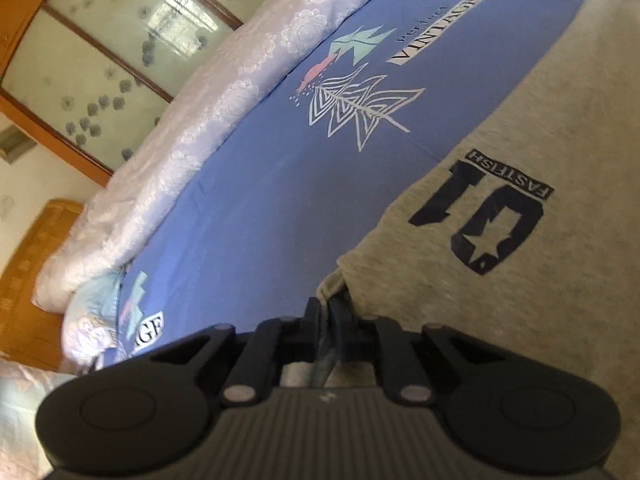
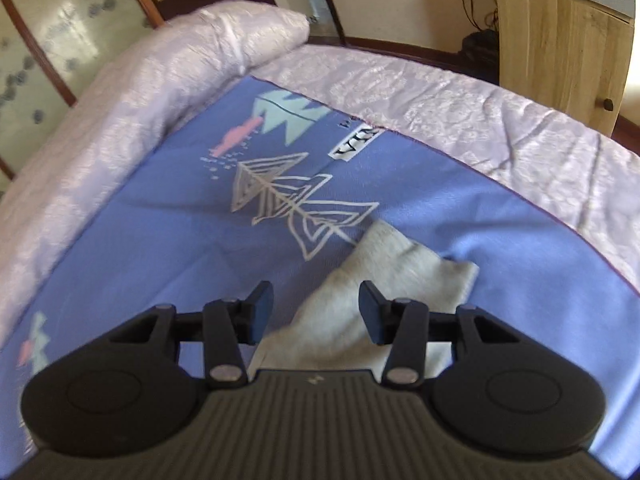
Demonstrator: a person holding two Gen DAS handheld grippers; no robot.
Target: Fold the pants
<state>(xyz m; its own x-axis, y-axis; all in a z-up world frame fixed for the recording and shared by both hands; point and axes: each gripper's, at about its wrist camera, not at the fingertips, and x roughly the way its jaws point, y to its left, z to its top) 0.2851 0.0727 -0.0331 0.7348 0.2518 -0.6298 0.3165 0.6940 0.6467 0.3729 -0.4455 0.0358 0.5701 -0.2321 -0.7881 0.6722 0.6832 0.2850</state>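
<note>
The grey pants (image 1: pixel 520 152) carry a dark "01 FASTFISH" print and lie on the blue printed bed sheet (image 1: pixel 256 200), filling the right side of the left wrist view. My left gripper (image 1: pixel 329 312) is shut on a corner edge of the pants. In the right wrist view a grey pant leg end (image 2: pixel 384 276) lies on the blue sheet (image 2: pixel 160 248). My right gripper (image 2: pixel 316 308) is open just above this leg end, with the cloth showing between the two fingers.
A pale lilac quilt (image 2: pixel 168 68) is bunched along the far edge of the bed and also shows in the left wrist view (image 1: pixel 224 92). A glass-panelled wardrobe door (image 1: pixel 104 40) stands behind. A wooden cabinet (image 2: pixel 560 44) stands at the far right.
</note>
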